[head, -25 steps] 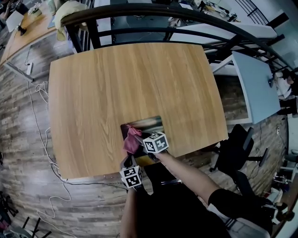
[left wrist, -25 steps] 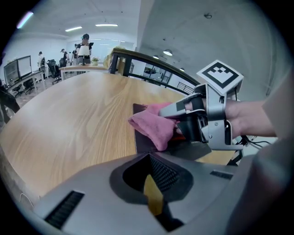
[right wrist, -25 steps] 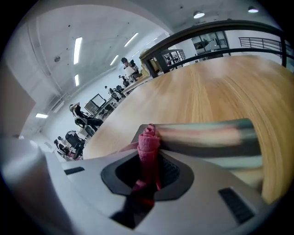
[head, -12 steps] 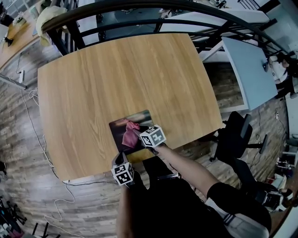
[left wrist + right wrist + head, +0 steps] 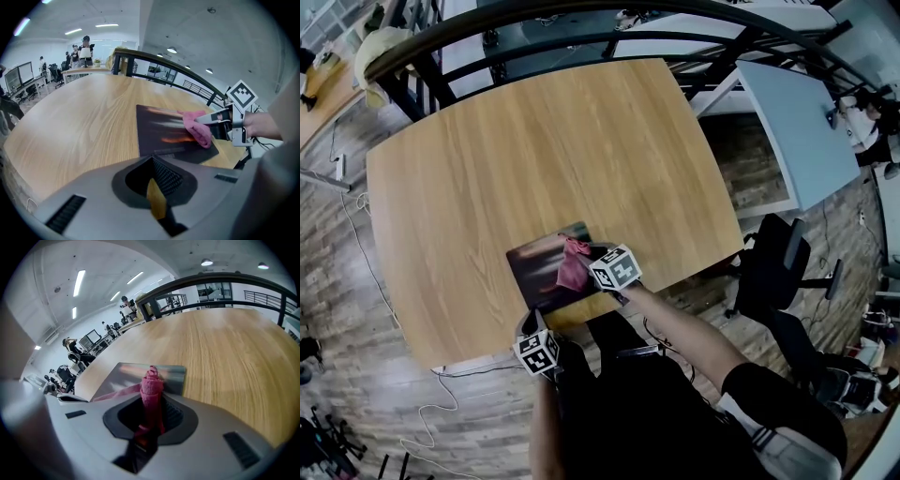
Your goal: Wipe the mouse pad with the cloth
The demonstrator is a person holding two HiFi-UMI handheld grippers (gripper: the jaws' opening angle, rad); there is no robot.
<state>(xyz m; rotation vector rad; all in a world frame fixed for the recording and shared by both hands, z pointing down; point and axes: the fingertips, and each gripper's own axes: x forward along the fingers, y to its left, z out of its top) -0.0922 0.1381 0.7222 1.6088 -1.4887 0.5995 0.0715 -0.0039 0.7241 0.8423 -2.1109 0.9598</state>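
Low in the head view, the right gripper (image 5: 587, 268) pinches the pink cloth (image 5: 571, 270) against the dark mouse pad (image 5: 532, 265) near the wooden table's (image 5: 534, 141) front edge. The left gripper (image 5: 534, 326) hangs lower left, jaws together, empty.

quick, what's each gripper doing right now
Left gripper: shut, holding nothing.
Right gripper: shut on the cloth.

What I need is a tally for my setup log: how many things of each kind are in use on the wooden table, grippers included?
Mouse pad: 1
Pink cloth: 1
Grippers: 2 (left gripper, right gripper)
Total: 4
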